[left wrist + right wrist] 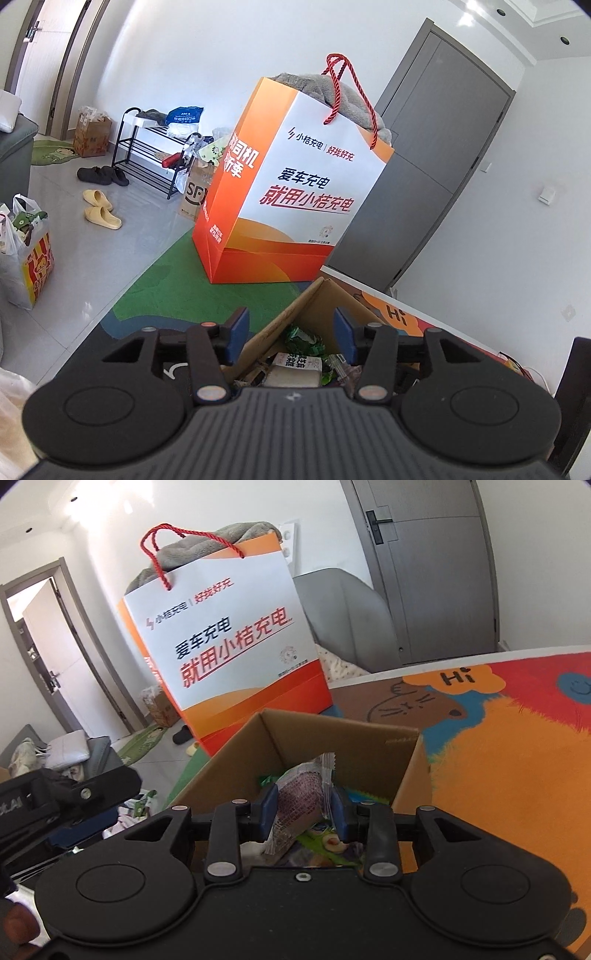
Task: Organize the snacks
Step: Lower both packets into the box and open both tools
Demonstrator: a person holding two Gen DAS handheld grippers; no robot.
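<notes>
Here, over an open cardboard box (332, 738) of snacks on a bright cartoon mat (517, 757), the right gripper (306, 814) has its blue pads pressed on a purple-printed snack packet (299, 797), whose clear crimped end stands up at the box's mouth; judged from that position, the packet is on its way in with the rest. The left gripper (291, 338) hangs over the near left wall of the same box (317, 299) with its jaws parted and nothing between them, apparently free for the next pick. An orange-and-white paper gift bag (295, 192) with red rope handles stands just beyond the box, a grey plush blanket bulging from its top. The left view alone shows the green wrappers (303, 339) and white carton lying inside, plus a shoe rack (151, 155) and yellow slippers (99, 208) on the far floor; the right view alone shows the held packet
</notes>
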